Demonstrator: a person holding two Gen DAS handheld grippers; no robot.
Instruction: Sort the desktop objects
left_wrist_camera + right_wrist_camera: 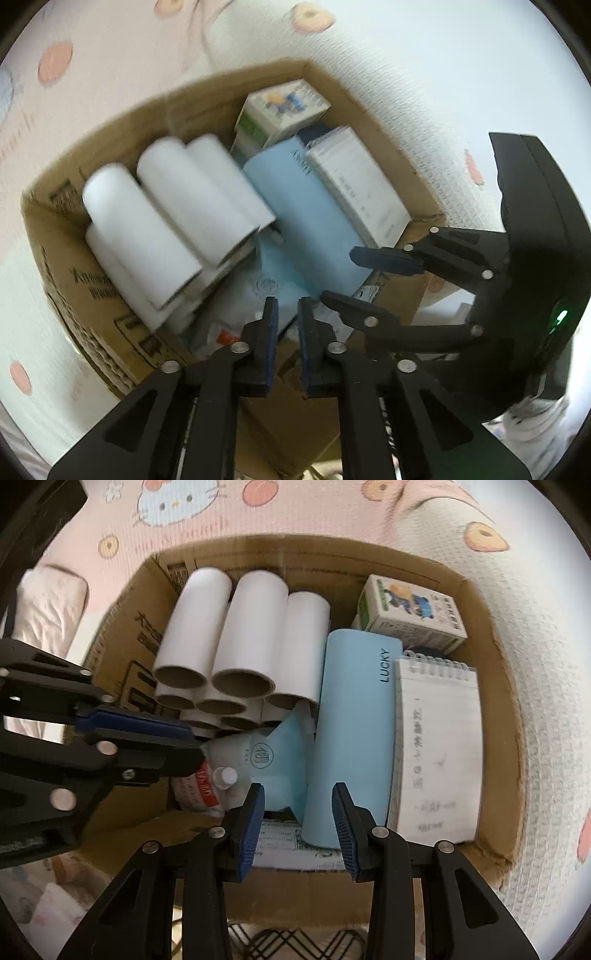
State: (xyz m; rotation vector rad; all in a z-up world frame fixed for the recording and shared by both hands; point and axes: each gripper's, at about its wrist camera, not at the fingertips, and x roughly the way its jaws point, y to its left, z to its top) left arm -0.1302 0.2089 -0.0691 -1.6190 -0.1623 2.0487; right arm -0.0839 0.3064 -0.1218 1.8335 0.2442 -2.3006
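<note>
The blue case (352, 734) lies in the cardboard box (487, 635) between the paper tubes (221, 635) and the notepad (437, 749), its long axis running away from the right gripper (299, 827). That gripper is nearer, its fingers wide and empty, the case's near end just ahead between them. The left gripper (288, 332) hangs narrow and empty over the box's near edge.

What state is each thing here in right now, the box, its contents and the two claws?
Box: open, full.
Tubes: lying stacked at the box's left.
Blue case: lying flat, closed.
Notepad: closed, beside the blue case.
Carton: closed, at the far corner.
Small bottle: capped, partly buried.
Left gripper: narrowly open, empty.
Right gripper: open, empty, above the box.
</note>
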